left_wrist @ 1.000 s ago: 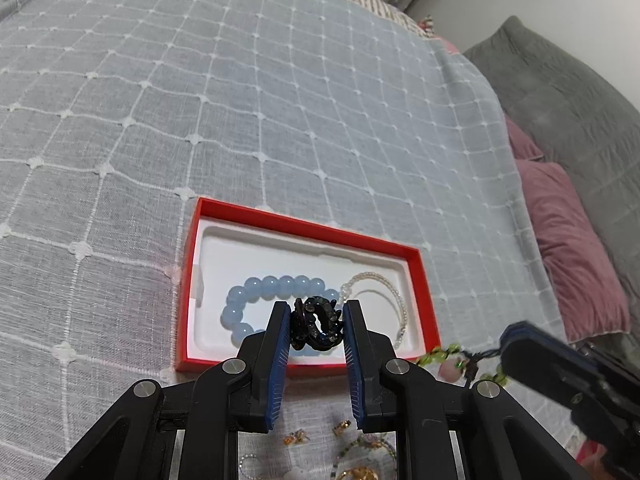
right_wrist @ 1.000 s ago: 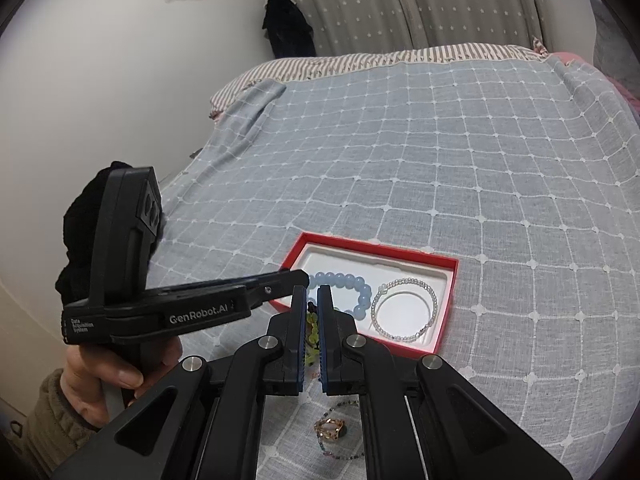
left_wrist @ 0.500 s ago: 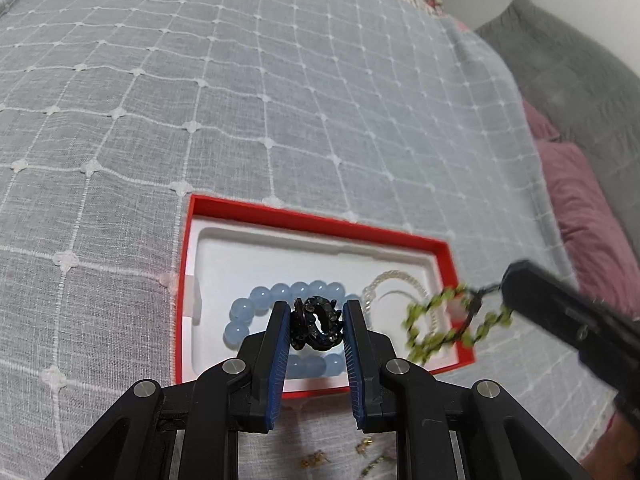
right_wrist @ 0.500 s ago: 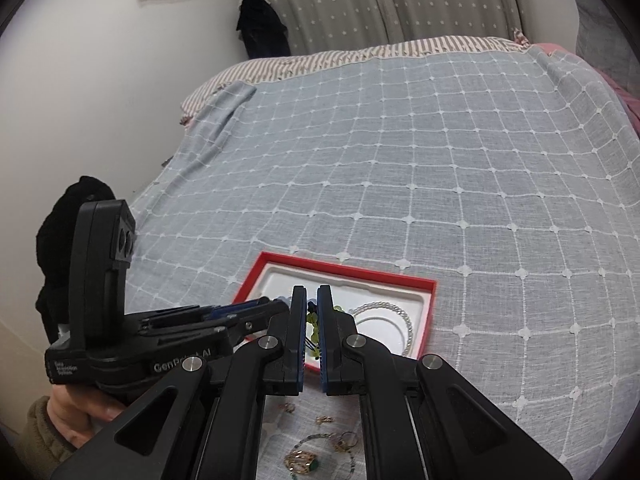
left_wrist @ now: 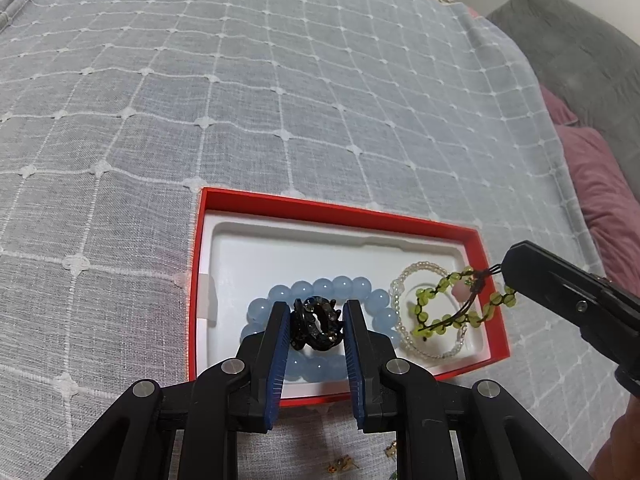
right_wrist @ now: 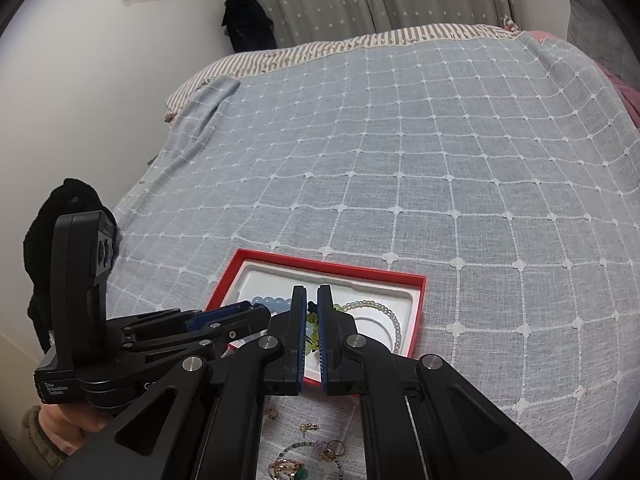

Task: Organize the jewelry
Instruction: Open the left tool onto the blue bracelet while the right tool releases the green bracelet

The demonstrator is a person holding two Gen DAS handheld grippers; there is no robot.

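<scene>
A red box [left_wrist: 340, 210] with a white insert lies on the grey checked bedspread. In it lie a light blue bead bracelet [left_wrist: 340, 286] and a clear bead bracelet [left_wrist: 424, 268]. My left gripper [left_wrist: 318, 312] is shut on a black studded ring [left_wrist: 318, 322] just above the blue beads. From the right, my right gripper [right_wrist: 312, 300] is shut on the cord of a green bead bracelet [left_wrist: 448, 318], which hangs over the clear bracelet. In the right wrist view the red box [right_wrist: 418, 312] shows around both grippers, and the green bead bracelet [right_wrist: 314, 336] peeks between the fingers.
Loose gold earrings [left_wrist: 342, 464] and rings [right_wrist: 296, 468] lie on the bedspread in front of the box. Pink and grey pillows [left_wrist: 600, 184] lie at the right. A hand [right_wrist: 68, 424] holds the left gripper. A white wall borders the bed's left side.
The right gripper has carried the green bracelet from beside the box's near right corner to over the clear bracelet inside it. The left gripper kept its hold on the black ring over the blue beads.
</scene>
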